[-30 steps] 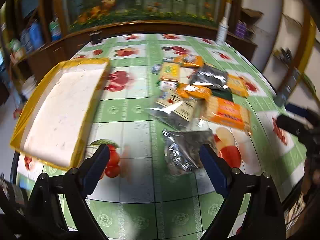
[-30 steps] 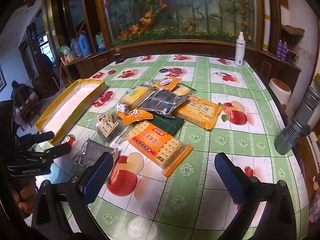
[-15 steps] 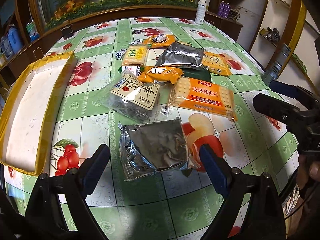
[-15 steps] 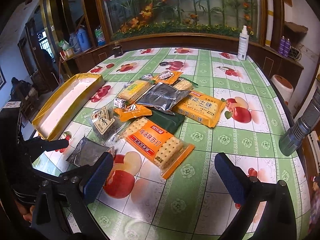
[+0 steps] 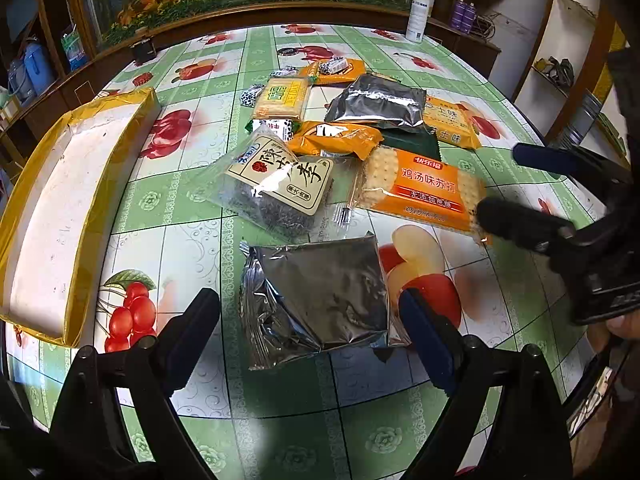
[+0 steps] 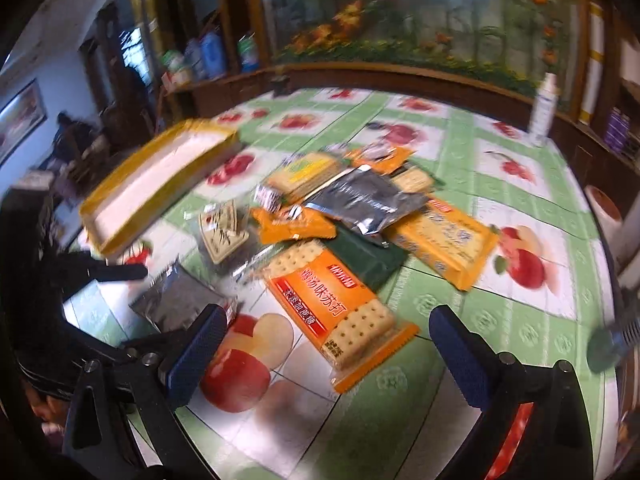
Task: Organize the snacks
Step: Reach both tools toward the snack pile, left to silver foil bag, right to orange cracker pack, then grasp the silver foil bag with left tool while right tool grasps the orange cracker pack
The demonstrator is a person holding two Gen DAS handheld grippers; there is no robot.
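Note:
A heap of snack packs lies mid-table. A silver foil pouch lies between the open fingers of my left gripper, which hovers close over it. An orange cracker pack lies beyond it; in the right wrist view the cracker pack sits just ahead of my open right gripper. A clear pack with a beige label, a small orange pack, a second silver pouch and a yellow biscuit pack lie further back. The right gripper shows open at the right of the left wrist view.
A yellow-rimmed white tray lies at the table's left. A white spray bottle stands at the far edge. A metal cylinder stands at the right edge. The tablecloth is green with fruit prints.
My left gripper has come down and forward over the silver foil pouch. My right gripper has swung left and closer to the orange cracker pack; its view is motion-blurred.

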